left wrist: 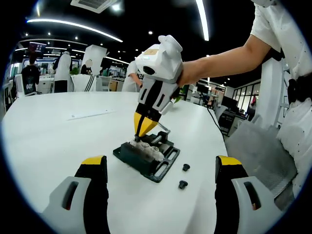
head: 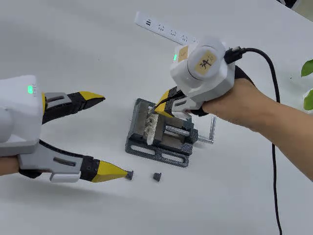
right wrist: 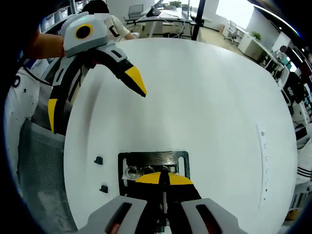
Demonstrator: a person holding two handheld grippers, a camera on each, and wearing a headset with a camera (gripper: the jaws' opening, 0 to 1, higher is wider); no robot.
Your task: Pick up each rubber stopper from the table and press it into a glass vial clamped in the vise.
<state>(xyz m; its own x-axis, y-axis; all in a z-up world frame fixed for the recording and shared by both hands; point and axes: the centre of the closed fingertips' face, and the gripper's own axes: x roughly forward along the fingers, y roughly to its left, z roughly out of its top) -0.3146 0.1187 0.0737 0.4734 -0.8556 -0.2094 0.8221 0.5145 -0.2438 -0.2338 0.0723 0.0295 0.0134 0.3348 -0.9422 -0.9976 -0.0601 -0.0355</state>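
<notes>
Right tongs (head: 159,108) pinched shut, tips down on glass vials (head: 151,128) in vise (head: 156,152); cannot tell if anything held. Left tongs (head: 116,137) wide open, empty, lower tip beside one rubber stopper (head: 129,175); second stopper (head: 157,176) nearby, between vise and near edge of table (head: 73,39).

An open-plan office is suggested. Strip lights (left wrist: 202,19) are seen overhead, and desks (right wrist: 168,12) beyond the far edge of the white table (right wrist: 204,97).
</notes>
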